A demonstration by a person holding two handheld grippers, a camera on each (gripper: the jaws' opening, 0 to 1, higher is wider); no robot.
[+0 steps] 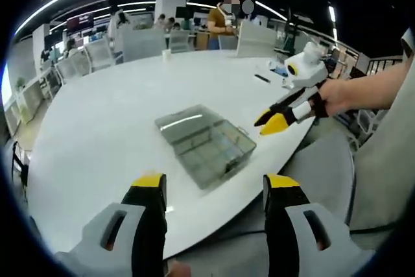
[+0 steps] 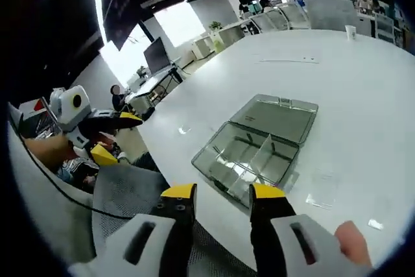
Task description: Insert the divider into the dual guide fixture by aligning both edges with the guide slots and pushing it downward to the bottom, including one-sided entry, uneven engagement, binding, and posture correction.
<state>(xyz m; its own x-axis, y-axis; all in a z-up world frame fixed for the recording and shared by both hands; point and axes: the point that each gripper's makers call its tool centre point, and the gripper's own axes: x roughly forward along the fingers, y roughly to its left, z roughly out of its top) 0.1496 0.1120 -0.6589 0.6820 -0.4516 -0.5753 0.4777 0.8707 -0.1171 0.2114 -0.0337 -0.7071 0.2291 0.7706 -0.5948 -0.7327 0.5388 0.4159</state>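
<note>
both tongs, left tongs (image 1: 211, 189) and right tongs (image 2: 222, 192), are hanging open and empty over the clear box (image 2: 256, 144) on the desk (image 1: 97, 128), probably needing to pick up a divider next.

The white table (image 1: 97, 134) lies bare all round the open clear box (image 1: 206, 144), so approach is free from every side; only its raised lid (image 2: 275, 109) blocks the far side; small items (image 1: 275, 72) sit well apart, far right.
</note>
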